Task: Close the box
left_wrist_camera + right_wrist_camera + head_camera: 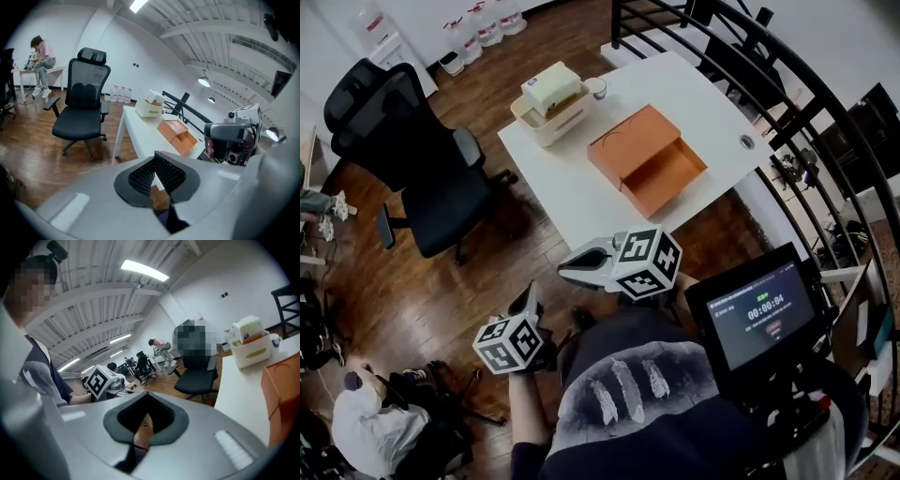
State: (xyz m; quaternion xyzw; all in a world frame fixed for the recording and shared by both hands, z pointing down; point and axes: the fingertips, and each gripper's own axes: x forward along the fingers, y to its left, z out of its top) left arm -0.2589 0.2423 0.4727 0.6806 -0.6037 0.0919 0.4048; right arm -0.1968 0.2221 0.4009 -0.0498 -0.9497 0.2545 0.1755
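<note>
A flat orange cardboard box [630, 145] sits mid-way across a white rectangular worktop [572, 192]. Its inner tray [670, 178] is slid out toward the near right, so the box is open and closing has likely not begun. Far left of it stands a cream plastic organiser [551, 120]. The person holds both tools low against the body, well apart from the box, seemingly at rest before reaching in. The left claw [157, 176] is pressed together, holding nothing. The right claw [145, 420] is likewise together and empty. A black office chair [422, 159] stands left of the worktop.
</note>
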